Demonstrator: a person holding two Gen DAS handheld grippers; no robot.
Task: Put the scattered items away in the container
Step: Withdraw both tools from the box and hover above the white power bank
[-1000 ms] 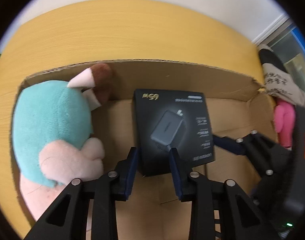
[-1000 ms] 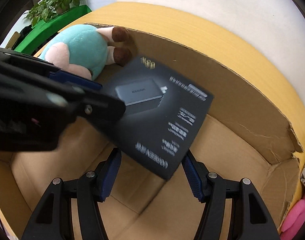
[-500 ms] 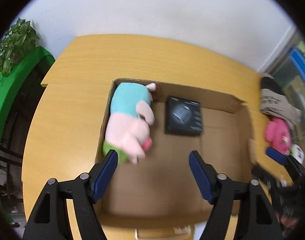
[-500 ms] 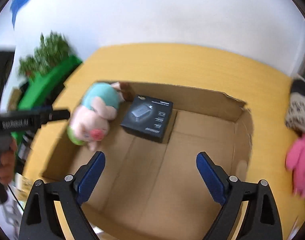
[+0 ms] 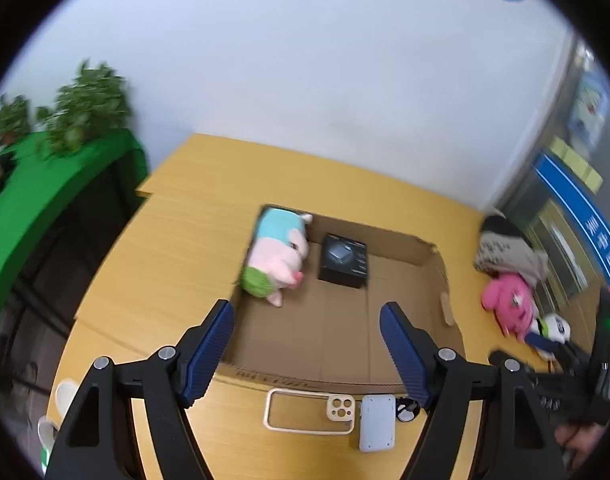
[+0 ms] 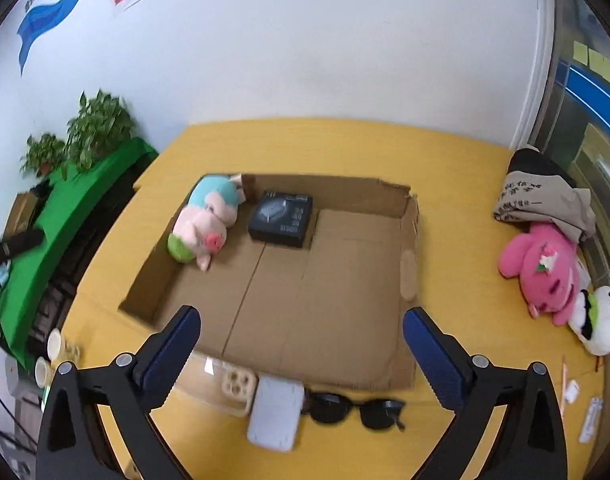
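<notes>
A shallow cardboard box [image 5: 345, 344] [image 6: 409, 224] lies on the yellow table. Inside, at its far left, lie a pig plush [image 5: 279, 254] [image 6: 205, 220] and a black charger box [image 5: 344, 260] [image 6: 283, 220]. On the table in front of the box lie a cream phone case [image 5: 309, 416] [image 6: 237, 386], a white power bank [image 5: 377, 422] [image 6: 277, 412] and black sunglasses [image 6: 355, 404]. A pink plush [image 5: 507, 304] [image 6: 545, 268] and a panda plush [image 6: 601, 320] lie at the right. My left gripper [image 5: 307, 354] and my right gripper [image 6: 301, 350] are open and empty, above the box's near edge.
A folded garment [image 6: 545, 196] lies at the table's far right. Paper cups [image 6: 51, 354] stand at the near left corner. A green-covered bench with plants [image 6: 85, 132] stands to the left. Small white items [image 6: 573, 392] lie at the near right.
Both grippers let go of the charger box, opened and pulled back and up out of the cardboard box. The charger box now lies flat beside the pig plush.
</notes>
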